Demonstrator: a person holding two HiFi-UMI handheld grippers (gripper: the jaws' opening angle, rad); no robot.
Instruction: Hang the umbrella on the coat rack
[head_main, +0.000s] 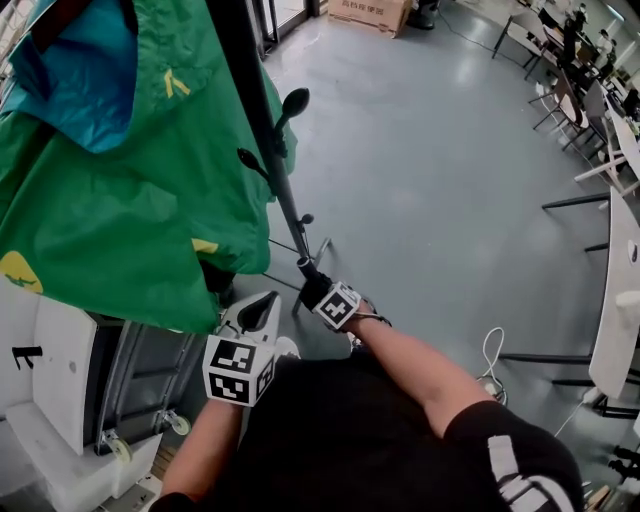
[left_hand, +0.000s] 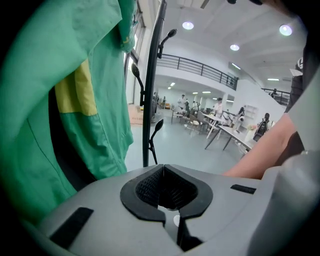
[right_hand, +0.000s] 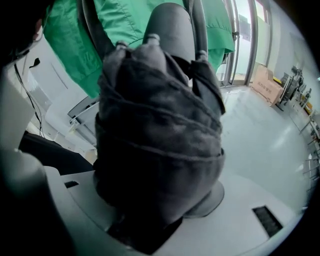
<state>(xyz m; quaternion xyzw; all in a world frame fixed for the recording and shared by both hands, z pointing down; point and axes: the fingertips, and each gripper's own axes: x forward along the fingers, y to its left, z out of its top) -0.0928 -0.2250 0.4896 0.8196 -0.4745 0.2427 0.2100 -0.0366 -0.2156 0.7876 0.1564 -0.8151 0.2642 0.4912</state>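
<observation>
While the right gripper (head_main: 320, 290) is clasping the folded dark-grey fabric umbrella (right_hand: 160, 135) in wide-spread fingers, low beside the slim black metal coat rack (head_main: 262, 110), it is probably worth raising it toward a bare paddle-tipped black hook (head_main: 293, 102), clear of the loose green cloth garment (head_main: 120, 190). The left gripper (left_hand: 163, 169) is idling, fingers pressed together, empty.

Nothing legible anywhere; the cardboard box (head_main: 368, 12) bears print (too small to read)

Garment (head_main: 120, 200) on coat rack (head_main: 262, 110), umbrella (right_hand: 160, 140) beside
</observation>
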